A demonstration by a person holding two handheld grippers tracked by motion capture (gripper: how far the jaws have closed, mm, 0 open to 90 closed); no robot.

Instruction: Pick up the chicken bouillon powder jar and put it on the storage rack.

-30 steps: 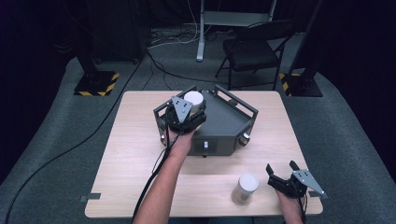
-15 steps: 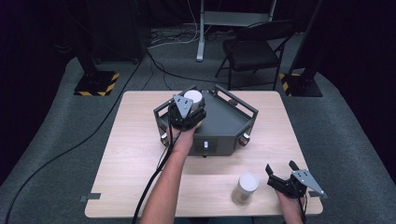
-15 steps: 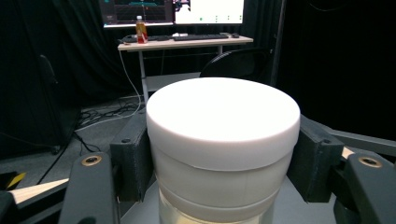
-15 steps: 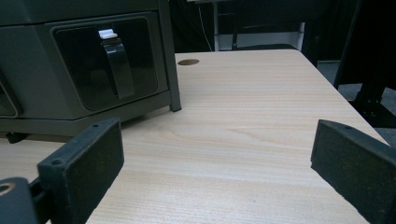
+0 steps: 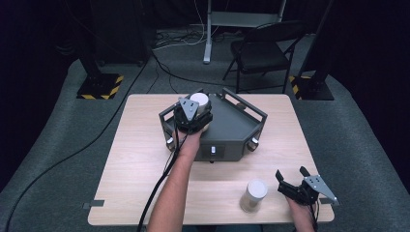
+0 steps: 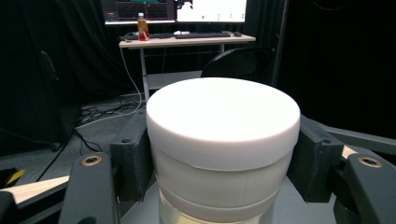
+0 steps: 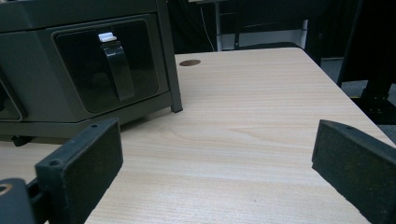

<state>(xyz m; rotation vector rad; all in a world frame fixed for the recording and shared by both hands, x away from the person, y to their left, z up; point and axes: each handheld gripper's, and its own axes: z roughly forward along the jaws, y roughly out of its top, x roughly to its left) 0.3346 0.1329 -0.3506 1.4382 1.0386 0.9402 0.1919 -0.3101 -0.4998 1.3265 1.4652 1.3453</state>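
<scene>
no legible text, labels, brands or numbers on anything in view

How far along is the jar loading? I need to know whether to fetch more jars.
Nothing looks set down for good. In hand: the left gripper is shut on a white-lidded jar over the grey tray's back corner. Left: a second jar stands on the table beside the open, empty right gripper.
</scene>
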